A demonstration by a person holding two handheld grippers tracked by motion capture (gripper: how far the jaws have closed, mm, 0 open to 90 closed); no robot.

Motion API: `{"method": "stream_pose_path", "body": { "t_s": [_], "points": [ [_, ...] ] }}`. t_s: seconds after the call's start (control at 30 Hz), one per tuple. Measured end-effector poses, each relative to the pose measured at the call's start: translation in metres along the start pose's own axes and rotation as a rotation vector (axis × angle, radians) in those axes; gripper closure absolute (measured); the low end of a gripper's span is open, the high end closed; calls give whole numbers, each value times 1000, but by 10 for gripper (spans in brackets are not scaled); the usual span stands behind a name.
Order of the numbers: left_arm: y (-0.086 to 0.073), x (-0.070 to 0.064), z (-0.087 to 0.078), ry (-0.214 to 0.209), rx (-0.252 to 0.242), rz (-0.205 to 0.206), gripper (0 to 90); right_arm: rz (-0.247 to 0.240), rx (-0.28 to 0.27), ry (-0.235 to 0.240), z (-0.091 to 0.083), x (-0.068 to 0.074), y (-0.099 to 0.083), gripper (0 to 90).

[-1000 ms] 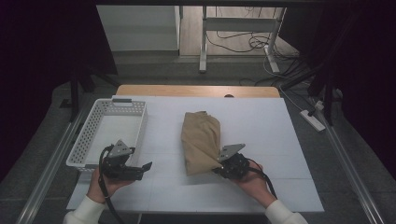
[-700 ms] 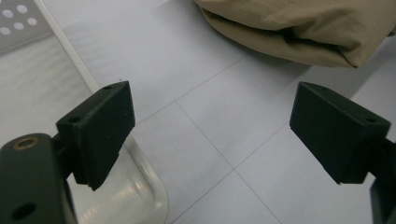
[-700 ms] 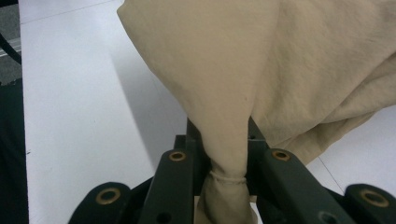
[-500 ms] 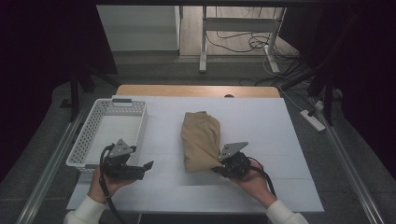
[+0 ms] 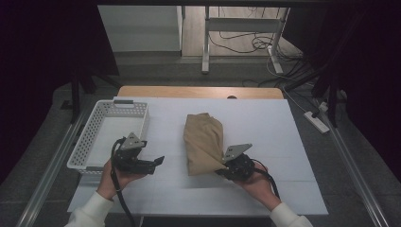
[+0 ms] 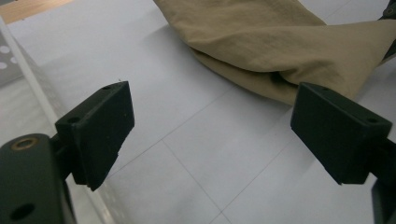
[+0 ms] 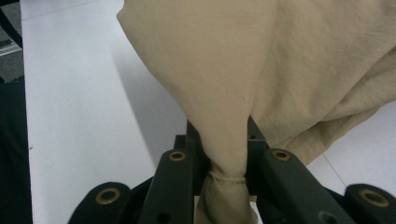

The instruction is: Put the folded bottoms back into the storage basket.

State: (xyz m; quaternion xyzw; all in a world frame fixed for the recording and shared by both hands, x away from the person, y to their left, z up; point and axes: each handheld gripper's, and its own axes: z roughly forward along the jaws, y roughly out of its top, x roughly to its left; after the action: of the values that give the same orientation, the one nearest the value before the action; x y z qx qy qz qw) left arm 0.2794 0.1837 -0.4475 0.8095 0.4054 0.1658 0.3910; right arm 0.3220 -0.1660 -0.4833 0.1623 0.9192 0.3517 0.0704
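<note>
A tan folded cloth (image 5: 203,142) lies in the middle of the white table (image 5: 283,132). My right gripper (image 5: 226,166) is shut on the cloth's near right corner and lifts it slightly; in the right gripper view the tan cloth (image 7: 280,70) is pinched into a narrow twist between the jaws. My left gripper (image 5: 158,161) is held low, left of the cloth, with its jaws wide open and nothing between them. In the left gripper view the cloth (image 6: 280,46) lies ahead, beyond the open fingertips (image 6: 100,126).
A white perforated basket (image 5: 87,146) stands at the table's left edge, just behind my left hand. A wooden strip (image 5: 198,91) runs along the table's far edge. Cables and a power strip (image 5: 318,121) lie on the floor beyond.
The right gripper has shifted a little toward the near right with the cloth corner held. The left gripper has stayed put.
</note>
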Motion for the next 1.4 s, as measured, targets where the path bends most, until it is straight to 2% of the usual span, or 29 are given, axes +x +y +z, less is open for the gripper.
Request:
{"method": "stream_pose_path", "body": {
  "t_s": [0.43,1.4],
  "points": [
    [17,-5,13,-23,2,13,133,-3,10,-5,2,1,0,789],
    [25,-7,28,-35,22,14,135,-7,14,-1,3,3,0,789]
  ]
}}
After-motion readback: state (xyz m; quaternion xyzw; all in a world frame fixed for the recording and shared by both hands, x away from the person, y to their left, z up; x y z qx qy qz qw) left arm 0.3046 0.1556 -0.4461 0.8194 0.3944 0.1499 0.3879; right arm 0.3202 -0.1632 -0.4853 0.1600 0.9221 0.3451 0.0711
